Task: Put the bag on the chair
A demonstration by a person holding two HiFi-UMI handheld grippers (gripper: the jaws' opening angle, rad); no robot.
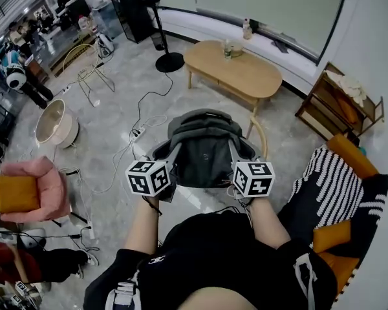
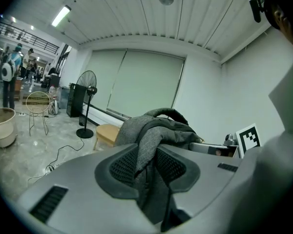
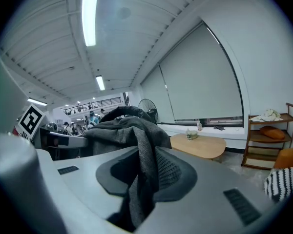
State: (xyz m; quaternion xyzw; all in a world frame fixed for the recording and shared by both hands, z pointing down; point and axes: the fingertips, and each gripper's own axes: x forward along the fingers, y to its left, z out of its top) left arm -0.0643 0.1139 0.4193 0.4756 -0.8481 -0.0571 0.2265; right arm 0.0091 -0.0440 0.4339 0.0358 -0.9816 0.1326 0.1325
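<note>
The room was wide and bright, with a glossy grey floor (image 1: 116,108), cables trailing across it, and a long window blind along the far wall. A low wooden table (image 1: 239,73) stood ahead of me near that wall, with a small cup (image 1: 227,49) close to its far edge. A black standing fan (image 1: 156,28) was off to the table's left, and a wooden shelf (image 1: 339,105) stood by the right wall.

I held the grey bag (image 1: 204,148) up in front of my chest, clear of the floor, hanging between my two tools. My left gripper (image 1: 173,163) was clenched on a fold of the bag's grey strap; its own view showed the cloth pinched between both ribbed pads. My right gripper (image 1: 233,160) gripped the strap on the other side in the same way, with cloth filling the gap between its pads and draping down out of them.

The bag touched no seat. The striped chair (image 1: 330,179), black and white with orange cushions, stood just to my right. The pink chair (image 1: 45,186), with an orange cushion on it, sat well apart on my left.
</note>
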